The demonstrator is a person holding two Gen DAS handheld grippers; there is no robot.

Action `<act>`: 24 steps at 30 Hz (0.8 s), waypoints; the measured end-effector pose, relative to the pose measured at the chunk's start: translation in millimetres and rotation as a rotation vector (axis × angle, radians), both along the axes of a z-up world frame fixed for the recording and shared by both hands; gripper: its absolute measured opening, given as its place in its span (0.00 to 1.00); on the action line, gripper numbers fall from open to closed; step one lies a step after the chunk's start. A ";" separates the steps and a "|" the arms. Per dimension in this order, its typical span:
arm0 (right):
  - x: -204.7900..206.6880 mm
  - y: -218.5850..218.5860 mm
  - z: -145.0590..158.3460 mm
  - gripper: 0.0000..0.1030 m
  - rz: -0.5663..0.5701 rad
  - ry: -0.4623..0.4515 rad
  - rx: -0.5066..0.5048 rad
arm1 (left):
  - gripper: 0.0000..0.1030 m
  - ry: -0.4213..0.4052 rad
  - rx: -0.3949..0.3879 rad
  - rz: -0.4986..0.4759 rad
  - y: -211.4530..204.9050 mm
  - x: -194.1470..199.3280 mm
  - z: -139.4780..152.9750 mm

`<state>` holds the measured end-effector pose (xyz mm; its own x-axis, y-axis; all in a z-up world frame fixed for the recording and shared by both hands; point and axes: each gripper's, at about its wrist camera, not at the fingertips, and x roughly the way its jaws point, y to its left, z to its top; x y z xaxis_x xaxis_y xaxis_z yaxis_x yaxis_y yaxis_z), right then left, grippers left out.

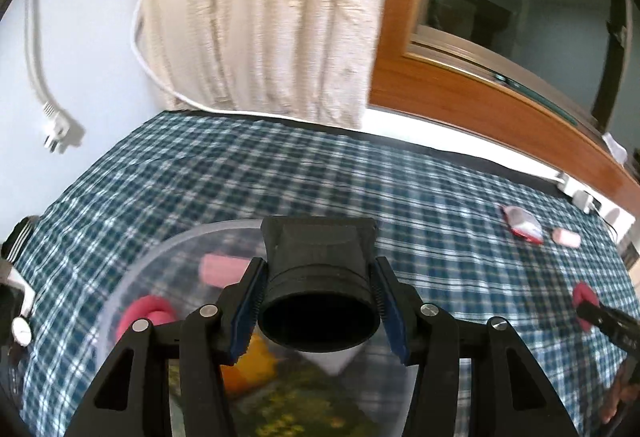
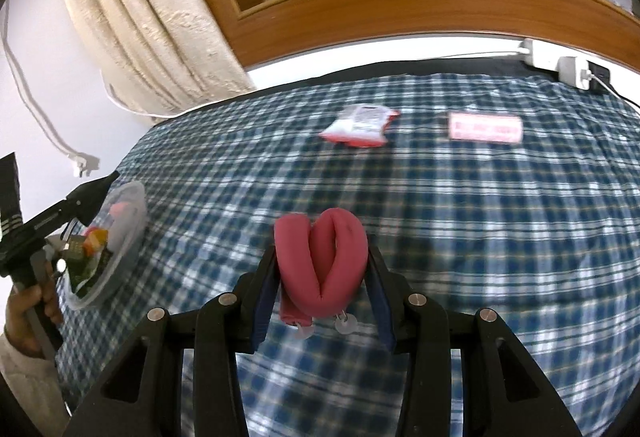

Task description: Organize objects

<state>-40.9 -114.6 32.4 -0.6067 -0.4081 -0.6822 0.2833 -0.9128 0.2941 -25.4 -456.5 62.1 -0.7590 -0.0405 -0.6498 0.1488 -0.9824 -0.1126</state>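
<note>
A black cylindrical adapter (image 1: 320, 277) is clamped by the left gripper (image 1: 320, 301) above the clear bowl (image 1: 132, 269); a folded pink foam roller (image 2: 322, 265) is pinched by the right gripper (image 2: 322, 289).

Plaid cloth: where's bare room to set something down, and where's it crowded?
Widest bare stretch of the plaid cloth: between the pink roll in the right claw and the snack packet and pink label near the window edge. Also free between the clear bowl and the curtain. Crowded: inside the bowl, beneath the left claw holding a black funnel piece.
</note>
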 end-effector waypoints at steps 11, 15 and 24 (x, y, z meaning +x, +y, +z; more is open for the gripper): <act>7.7 -74.0 4.7 0.42 0.110 -0.001 -0.009 | 0.54 -0.017 0.070 0.021 -36.5 -1.2 -18.0; 10.0 -102.1 5.7 0.42 0.158 0.001 -0.006 | 0.55 -0.018 0.105 0.025 -45.4 -2.6 -21.9; 18.6 -165.0 13.2 0.42 0.271 0.019 -0.006 | 0.77 0.049 0.169 0.060 -66.1 8.5 -14.2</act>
<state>-22.2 -279.6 45.7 -0.4873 -0.5612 -0.6690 0.5223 -0.8013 0.2918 -16.9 -522.5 48.0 -0.7894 0.0195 -0.6135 0.1971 -0.9385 -0.2835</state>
